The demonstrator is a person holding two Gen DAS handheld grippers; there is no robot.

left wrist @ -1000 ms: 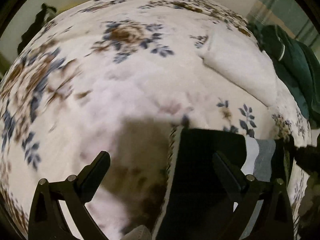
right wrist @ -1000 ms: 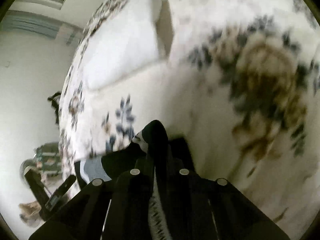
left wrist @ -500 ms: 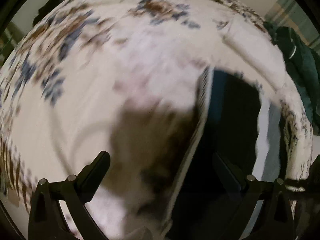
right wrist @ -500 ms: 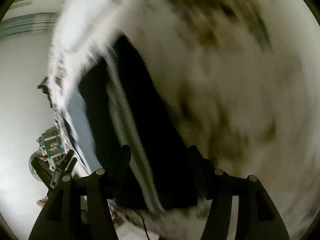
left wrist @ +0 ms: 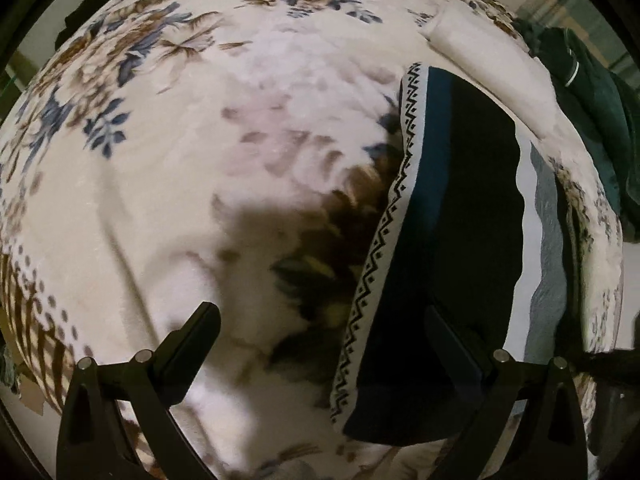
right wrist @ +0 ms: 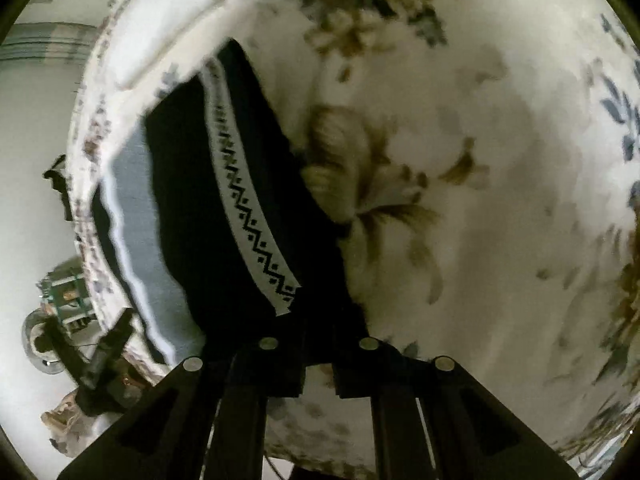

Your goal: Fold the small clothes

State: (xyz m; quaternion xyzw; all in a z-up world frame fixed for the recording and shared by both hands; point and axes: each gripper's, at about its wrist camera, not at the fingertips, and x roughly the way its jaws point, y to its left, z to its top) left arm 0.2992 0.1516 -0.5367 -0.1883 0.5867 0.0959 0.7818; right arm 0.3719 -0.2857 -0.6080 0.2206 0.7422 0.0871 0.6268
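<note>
A bed is covered by a cream blanket point(left wrist: 192, 184) with blue and brown flowers printed on it. At the far right part of the bed a plain white folded cloth point(left wrist: 492, 60) lies on the blanket. Beyond the right edge of the bed hangs a dark green garment point(left wrist: 592, 108). In the right wrist view a pale wall point(right wrist: 28, 128) stands beside the bed.

Dark garment point(right wrist: 240, 216) on floral blanket point(right wrist: 480, 200), right gripper point(right wrist: 318, 384) closed
</note>
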